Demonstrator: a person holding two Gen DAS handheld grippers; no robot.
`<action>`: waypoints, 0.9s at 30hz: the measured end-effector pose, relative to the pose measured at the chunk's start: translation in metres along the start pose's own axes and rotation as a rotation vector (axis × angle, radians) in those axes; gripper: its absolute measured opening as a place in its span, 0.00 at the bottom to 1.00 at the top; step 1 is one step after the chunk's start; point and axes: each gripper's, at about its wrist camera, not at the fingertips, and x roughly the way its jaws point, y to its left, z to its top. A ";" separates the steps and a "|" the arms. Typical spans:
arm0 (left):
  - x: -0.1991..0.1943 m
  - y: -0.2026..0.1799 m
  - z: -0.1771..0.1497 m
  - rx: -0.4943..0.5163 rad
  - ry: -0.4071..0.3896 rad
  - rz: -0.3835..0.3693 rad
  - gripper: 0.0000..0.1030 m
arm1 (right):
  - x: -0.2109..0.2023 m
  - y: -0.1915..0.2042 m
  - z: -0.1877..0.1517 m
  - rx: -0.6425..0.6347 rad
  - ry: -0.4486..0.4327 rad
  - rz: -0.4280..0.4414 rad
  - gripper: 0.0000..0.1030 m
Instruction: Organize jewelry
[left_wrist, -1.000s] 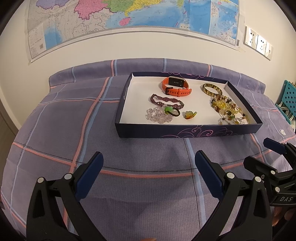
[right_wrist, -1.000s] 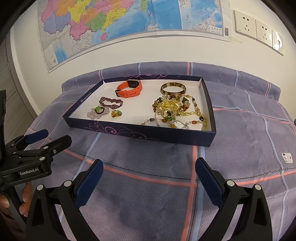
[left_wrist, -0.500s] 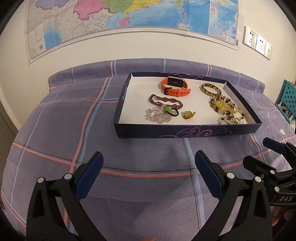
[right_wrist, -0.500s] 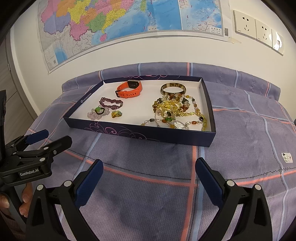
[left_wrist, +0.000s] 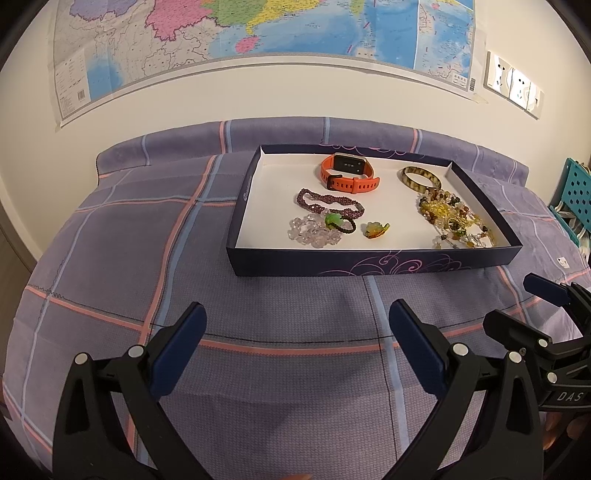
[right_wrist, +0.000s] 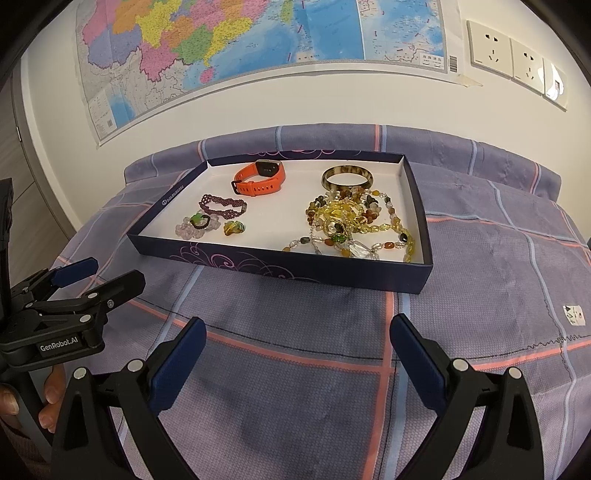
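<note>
Fingers of both grippers stand spread wide and hold nothing: the left gripper (left_wrist: 297, 332) and the right gripper (right_wrist: 297, 345) hover over the checked bedspread (left_wrist: 122, 258), short of the box.

All the jewelry lies inside the shallow dark-blue box (left_wrist: 369, 264), which sits on the bed at 12 o'clock from both grippers. Within it, the orange watch (left_wrist: 349, 173) lies toward 12 o'clock, and the mottled bangle (left_wrist: 420, 177) toward 1 o'clock, touching the top of a tangled heap of yellow and amber bead strands (left_wrist: 454, 221) that fills the 3 o'clock side. Toward 9 o'clock lie a purple beaded bracelet (left_wrist: 328, 203), a clear crystal bracelet (left_wrist: 312, 232) with a green-stoned ring (left_wrist: 338, 221) resting on it, and a small amber flower charm (left_wrist: 376, 229) just beside them.

Since every piece already sits in the box, the scene fits either pieces gathered and left, or a sorting yet to come; the pictures do not settle which. Any pick from the heap would need a narrow, careful pinch, as strands interlock and could drag neighbours along.

Around the bed are a wall map (right_wrist: 221, 48) and wall sockets (right_wrist: 517, 61). The box's raised wall stands between the grippers and the pieces.
</note>
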 end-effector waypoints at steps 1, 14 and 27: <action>0.000 0.000 0.000 0.000 0.000 0.000 0.95 | 0.000 0.000 0.000 0.000 0.000 0.001 0.93; 0.000 0.000 0.000 0.000 0.002 -0.003 0.95 | 0.002 0.001 0.000 0.005 -0.002 0.004 0.93; 0.002 -0.002 -0.002 0.003 0.006 -0.004 0.95 | 0.002 -0.001 0.000 0.010 -0.004 0.006 0.93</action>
